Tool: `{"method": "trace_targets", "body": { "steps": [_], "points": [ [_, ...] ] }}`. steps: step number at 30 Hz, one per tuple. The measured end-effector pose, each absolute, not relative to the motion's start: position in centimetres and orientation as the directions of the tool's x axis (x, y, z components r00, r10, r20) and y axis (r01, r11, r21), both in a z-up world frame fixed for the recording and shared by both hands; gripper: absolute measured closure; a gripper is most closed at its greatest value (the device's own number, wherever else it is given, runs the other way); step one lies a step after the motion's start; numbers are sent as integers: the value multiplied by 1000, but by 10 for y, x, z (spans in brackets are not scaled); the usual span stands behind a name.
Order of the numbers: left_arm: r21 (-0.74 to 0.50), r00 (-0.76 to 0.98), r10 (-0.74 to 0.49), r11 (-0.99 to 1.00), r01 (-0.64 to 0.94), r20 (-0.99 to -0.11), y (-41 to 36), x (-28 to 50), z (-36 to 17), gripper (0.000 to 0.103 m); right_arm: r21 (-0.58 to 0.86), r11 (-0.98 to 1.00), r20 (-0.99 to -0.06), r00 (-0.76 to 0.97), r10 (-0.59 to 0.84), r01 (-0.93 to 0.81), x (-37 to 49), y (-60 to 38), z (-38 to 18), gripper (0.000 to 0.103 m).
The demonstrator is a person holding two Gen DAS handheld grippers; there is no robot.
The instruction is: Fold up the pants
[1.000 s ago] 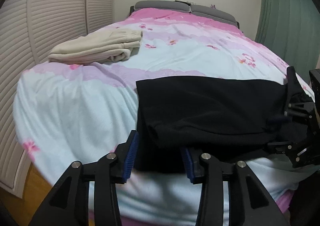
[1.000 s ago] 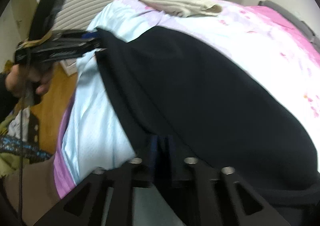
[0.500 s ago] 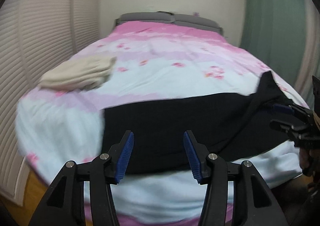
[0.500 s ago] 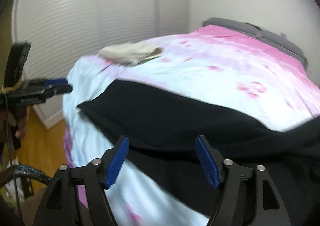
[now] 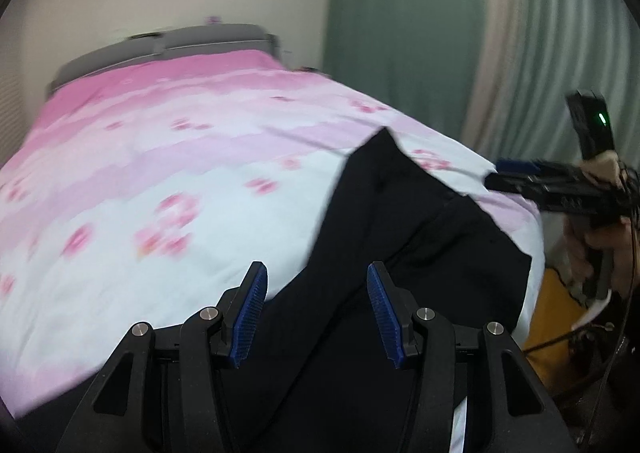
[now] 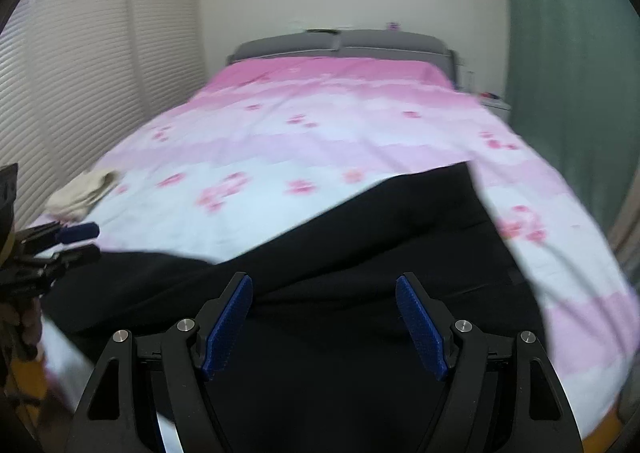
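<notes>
- The black pants [image 5: 420,237] lie along the foot edge of the bed [image 5: 160,181], directly ahead of and beneath both sets of jaws; their long axis runs crosswise to the bed, from one side edge to the other.
- Left gripper [image 5: 316,309]: jaws spread, nothing between its 2 blue pads, poised over the dark cloth.
- Right gripper [image 6: 324,319]: jaws spread wide, empty, above the pants.
- A folded beige garment [image 6: 82,191] rests far left of the right jaws.
</notes>
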State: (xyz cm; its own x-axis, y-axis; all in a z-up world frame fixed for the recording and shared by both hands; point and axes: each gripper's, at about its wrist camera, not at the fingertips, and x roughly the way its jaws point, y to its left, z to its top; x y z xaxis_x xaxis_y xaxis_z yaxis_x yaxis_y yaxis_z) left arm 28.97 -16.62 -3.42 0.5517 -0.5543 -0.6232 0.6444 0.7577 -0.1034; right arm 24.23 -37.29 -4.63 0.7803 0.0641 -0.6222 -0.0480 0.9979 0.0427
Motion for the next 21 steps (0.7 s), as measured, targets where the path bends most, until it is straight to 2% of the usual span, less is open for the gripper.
{"method": "trace_targets", "body": {
  "steps": [6, 9, 13, 19, 21],
  "points": [
    [-110, 454, -602, 672, 732, -657, -274, 365, -46, 52, 29, 999, -657, 753, 32, -18, 314, -478, -44, 28],
    [-172, 356, -614, 634, 754, -705, -311, 408, -68, 52, 95, 989, -680, 719, 146, -112, 362, -517, -53, 28],
    [-228, 285, -615, 620, 751, -735, -336, 453, -94, 52, 110, 979, -713, 672, 199, -174, 418, -550, -75, 28],
    [-287, 215, -599, 629, 723, -771, -349, 490, -121, 52, 266, 920, -725, 569, 388, -287, 484, -577, -111, 28],
    [-289, 199, -599, 617, 732, -775, -353, 490, -125, 52, 264, 913, -734, 550, 399, -311, 498, -576, -122, 28]
  ]
}}
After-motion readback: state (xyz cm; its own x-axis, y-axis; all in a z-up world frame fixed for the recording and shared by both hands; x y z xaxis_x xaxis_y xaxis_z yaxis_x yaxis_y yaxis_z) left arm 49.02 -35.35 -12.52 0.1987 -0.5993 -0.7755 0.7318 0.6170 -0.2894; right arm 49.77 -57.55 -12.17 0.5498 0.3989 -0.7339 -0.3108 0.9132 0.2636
